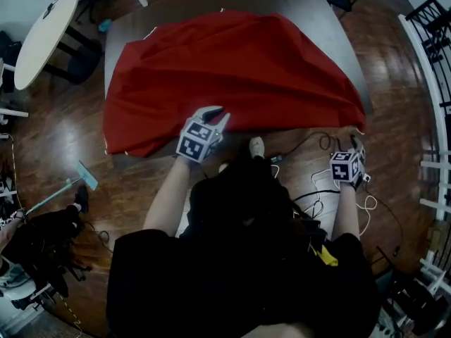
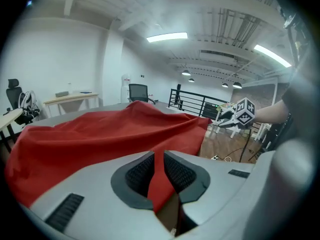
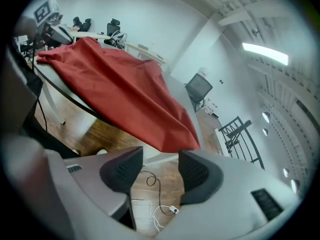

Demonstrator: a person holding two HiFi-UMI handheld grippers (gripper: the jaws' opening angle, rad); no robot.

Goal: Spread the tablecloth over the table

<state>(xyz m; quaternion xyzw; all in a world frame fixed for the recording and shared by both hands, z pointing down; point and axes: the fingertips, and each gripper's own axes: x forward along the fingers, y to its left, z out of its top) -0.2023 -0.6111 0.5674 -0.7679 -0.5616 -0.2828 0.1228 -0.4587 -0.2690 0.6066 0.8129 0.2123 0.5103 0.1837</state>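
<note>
A: Well, cloth status?
B: Red tablecloth heaped loose on bench, far side bare. Soft, light, likely to slide and crease.
A: Hold points?
B: Left hand-held gripper pinching hem at bench's near edge. Right hand-held gripper open, empty, off bench's near right corner. Best taken at hem corners.

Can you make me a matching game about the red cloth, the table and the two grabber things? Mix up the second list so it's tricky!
Things:
1. tablecloth
2. left gripper
3. right gripper
4. table

Descriptions:
A. jaws apart, nothing between them
B. red and rumpled
C. grey, partly uncovered
D. jaws closed on a fold of cloth

Pairs: 1-B, 2-D, 3-A, 4-C
</note>
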